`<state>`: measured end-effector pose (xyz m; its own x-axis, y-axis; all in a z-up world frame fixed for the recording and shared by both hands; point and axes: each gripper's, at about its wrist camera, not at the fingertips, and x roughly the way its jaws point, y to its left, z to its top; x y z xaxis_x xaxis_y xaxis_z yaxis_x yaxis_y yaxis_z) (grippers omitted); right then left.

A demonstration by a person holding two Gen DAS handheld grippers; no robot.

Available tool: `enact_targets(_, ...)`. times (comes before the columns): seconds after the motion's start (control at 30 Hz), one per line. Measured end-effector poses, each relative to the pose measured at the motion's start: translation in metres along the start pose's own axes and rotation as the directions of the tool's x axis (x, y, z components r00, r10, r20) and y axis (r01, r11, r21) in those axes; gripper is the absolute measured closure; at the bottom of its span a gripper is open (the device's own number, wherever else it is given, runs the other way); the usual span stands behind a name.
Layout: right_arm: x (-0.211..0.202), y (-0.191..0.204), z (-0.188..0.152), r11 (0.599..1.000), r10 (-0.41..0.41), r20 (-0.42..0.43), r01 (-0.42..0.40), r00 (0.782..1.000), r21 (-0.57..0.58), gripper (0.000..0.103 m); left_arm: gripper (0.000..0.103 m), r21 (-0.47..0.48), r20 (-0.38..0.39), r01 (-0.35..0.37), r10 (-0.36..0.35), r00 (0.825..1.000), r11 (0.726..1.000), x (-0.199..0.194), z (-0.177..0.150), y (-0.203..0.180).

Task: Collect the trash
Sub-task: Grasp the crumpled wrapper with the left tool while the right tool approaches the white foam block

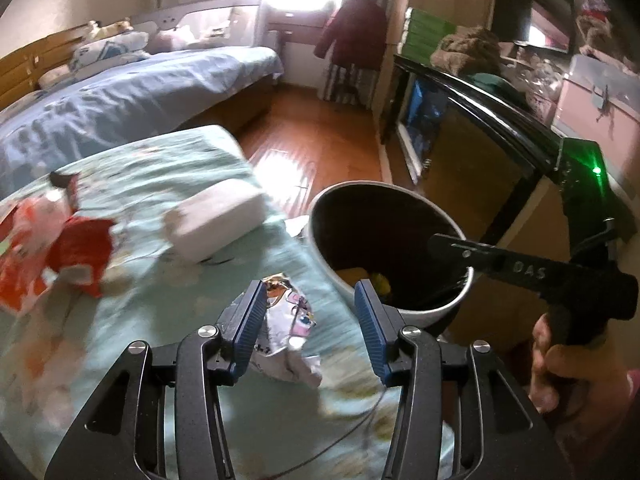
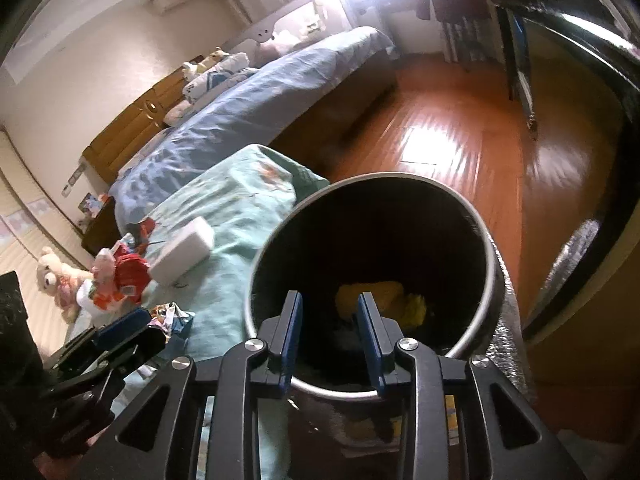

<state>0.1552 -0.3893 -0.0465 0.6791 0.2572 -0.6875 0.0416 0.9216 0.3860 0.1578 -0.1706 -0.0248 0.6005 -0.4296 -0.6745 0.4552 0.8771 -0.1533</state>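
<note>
A crumpled cartoon-print wrapper (image 1: pixel 288 320) lies on the teal sheet (image 1: pixel 160 184), between the blue pads of my left gripper (image 1: pixel 310 296). Those pads stand apart and do not press on it. Just to its right stands a white bin (image 1: pixel 404 310) with a dark inside and yellow trash (image 1: pixel 382 282) at the bottom. My right gripper (image 2: pixel 330 308) hangs open over the bin's mouth (image 2: pixel 256 280) with nothing between its fingers. Yellow trash (image 2: pixel 380 294) shows below it. The right gripper (image 1: pixel 440 242) also reaches in from the right in the left wrist view, held by a hand (image 1: pixel 560 364).
A white rectangular pack (image 1: pixel 218 220) and a red-and-white toy (image 1: pixel 60 252) lie further back on the teal sheet. Behind is a bed with a blue cover (image 1: pixel 120 92). Wooden floor (image 2: pixel 448 132) runs past the bin. A black-framed cabinet (image 1: pixel 460 128) stands at the right.
</note>
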Motion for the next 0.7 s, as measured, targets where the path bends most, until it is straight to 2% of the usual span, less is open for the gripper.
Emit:
enact_targets(0.33,0.0,0.038,-0.008,0.997,0.058,-0.009,-0.058,0.998,-0.044,0.066,0.057,-0.108,-0.014,-0.061,0.06,0.998,0.992,-0.024,-0.028,0.045)
enact_targets(0.47,0.002,0.053,-0.013,0.995,0.08,-0.016,-0.081,0.997,-0.06,0.061,0.057,-0.133,-0.013,-0.075,0.074,0.997,0.988,-0.033,-0.033,0.056)
enact_targets(0.7,0.008,0.078,-0.023,0.989,0.111,-0.041,-0.115,0.993,-0.09,0.06,0.056,-0.171,-0.018,-0.109,0.107,0.994,0.979,-0.047,-0.046,0.075)
